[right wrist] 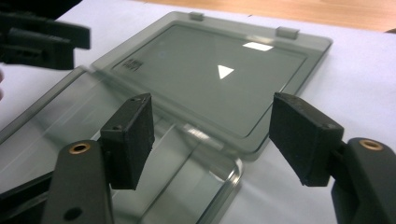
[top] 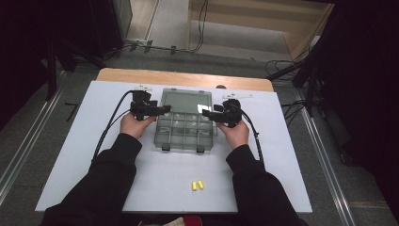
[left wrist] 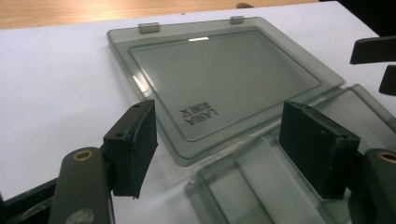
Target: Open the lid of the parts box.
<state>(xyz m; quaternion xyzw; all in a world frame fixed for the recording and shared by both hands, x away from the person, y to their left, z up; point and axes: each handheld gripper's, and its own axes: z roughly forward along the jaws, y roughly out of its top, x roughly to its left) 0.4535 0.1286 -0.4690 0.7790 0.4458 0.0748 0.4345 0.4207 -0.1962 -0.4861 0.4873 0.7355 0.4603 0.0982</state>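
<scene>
A smoky see-through compartment box (top: 186,134) lies open mid-table, its lid (top: 186,100) folded flat on the far side. My left gripper (top: 163,110) hovers at the box's left edge and my right gripper (top: 205,113) at its right edge, jaws pointing toward each other. In the left gripper view, the left gripper (left wrist: 219,123) stands open above the hinge line, with the lid (left wrist: 224,70) beyond and the base (left wrist: 252,186) below. The right gripper (right wrist: 212,116) is open over the base's corner (right wrist: 201,172) and lid (right wrist: 210,70). Neither holds anything.
Two small yellow pieces (top: 197,185) lie on the white table cover (top: 291,165) near the front edge. A strip of bare wood (top: 183,77) shows at the table's far edge. Cables and dark stands fill the floor beyond.
</scene>
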